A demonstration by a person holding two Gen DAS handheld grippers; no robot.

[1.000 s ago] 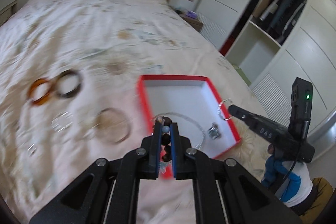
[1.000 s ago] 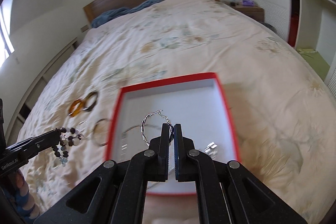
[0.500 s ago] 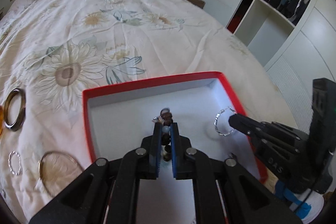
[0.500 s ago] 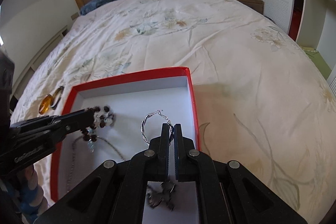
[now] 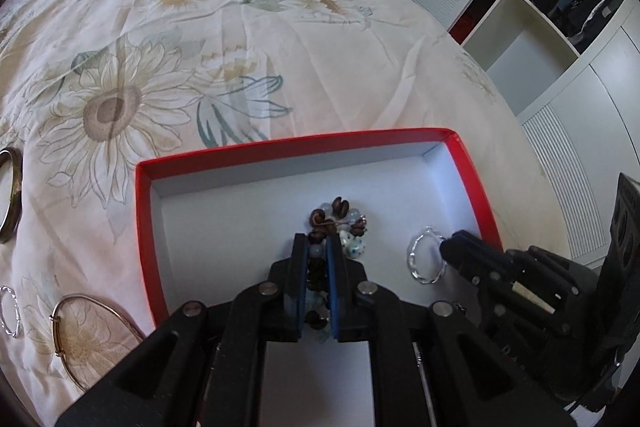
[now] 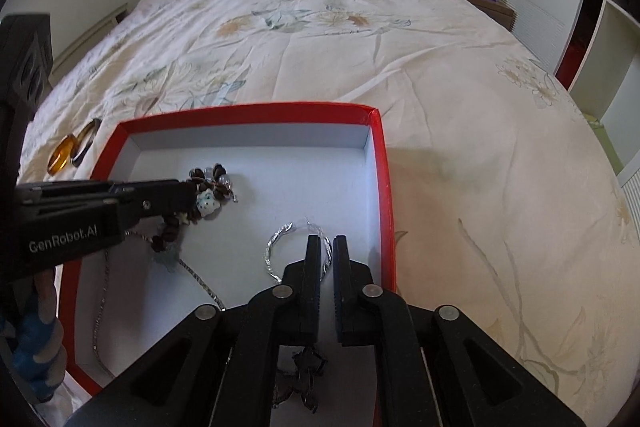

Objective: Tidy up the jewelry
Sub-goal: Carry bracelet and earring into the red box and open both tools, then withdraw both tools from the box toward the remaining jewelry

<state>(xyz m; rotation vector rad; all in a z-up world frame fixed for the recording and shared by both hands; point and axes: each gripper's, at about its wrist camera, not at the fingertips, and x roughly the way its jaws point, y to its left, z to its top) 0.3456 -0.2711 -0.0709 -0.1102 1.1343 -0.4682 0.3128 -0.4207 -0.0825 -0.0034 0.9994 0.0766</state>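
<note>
A red box with a white floor (image 5: 296, 143) (image 6: 248, 111) lies on the flowered bedspread. My left gripper (image 5: 316, 243) (image 6: 188, 191) is low inside it. Its jaws are opening, but brown and pale beads of the beaded bracelet (image 5: 340, 215) (image 6: 208, 195) still fill the narrow gap, and the rest of the bracelet rests on the box floor. My right gripper (image 6: 327, 243) (image 5: 452, 251) is also down in the box. Its jaws are opening, and the twisted silver hoop (image 6: 280, 239) (image 5: 426, 261) lies on the floor with its wire loose in the gap.
A silver chain (image 6: 200, 279) and a dark pendant (image 6: 304, 367) lie in the box. Left of the box lie an amber bangle (image 6: 60, 155), a dark bangle (image 5: 10, 195), a thin large hoop (image 5: 92, 331) and a small silver hoop (image 5: 10, 311). A wardrobe (image 5: 560, 27) stands right of the bed.
Both grippers came down into the box. The bracelet and the hoop, which were carried in the air, now rest on the box floor. The right jaws have parted from the hoop.
</note>
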